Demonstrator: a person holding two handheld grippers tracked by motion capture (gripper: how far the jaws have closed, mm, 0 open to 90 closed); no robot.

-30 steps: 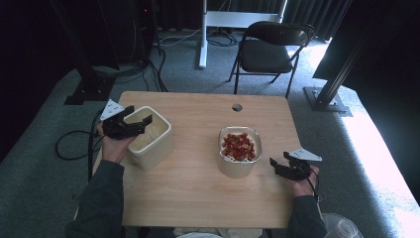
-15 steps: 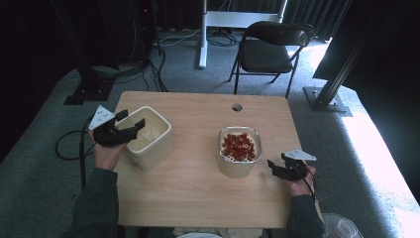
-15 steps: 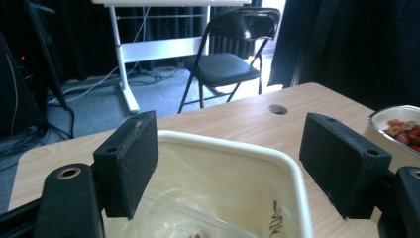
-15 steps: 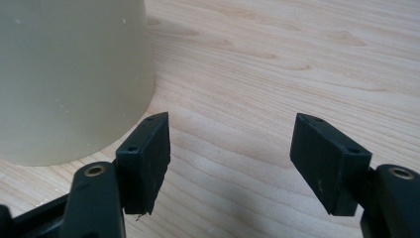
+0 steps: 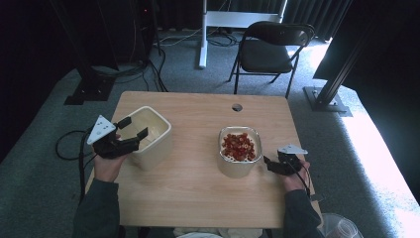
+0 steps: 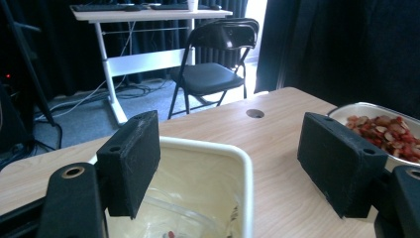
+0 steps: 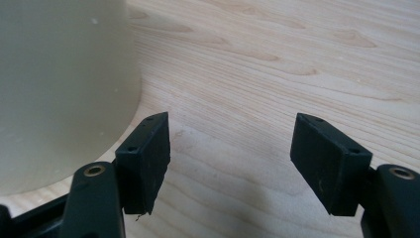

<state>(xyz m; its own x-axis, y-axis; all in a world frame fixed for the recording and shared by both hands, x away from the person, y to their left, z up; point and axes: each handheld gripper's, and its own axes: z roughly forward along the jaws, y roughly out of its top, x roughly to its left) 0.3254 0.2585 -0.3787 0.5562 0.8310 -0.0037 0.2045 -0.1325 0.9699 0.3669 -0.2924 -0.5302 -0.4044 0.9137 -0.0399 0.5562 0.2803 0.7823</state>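
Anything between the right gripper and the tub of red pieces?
Nothing visible. The right gripper sits just beside the tub of red pieces, jaws open, with bare table between them; the tub's wall is at one side of the jaws.

Table (image 5: 198,198): two tubs set on it, well apart.
Left tub (image 5: 157,141): near left edge.
Right tub (image 5: 240,158): right of centre, sliced pieces (image 5: 240,146) held in it.
Chair (image 5: 272,49): placed behind table.
Desk (image 6: 148,10): placed left of chair.
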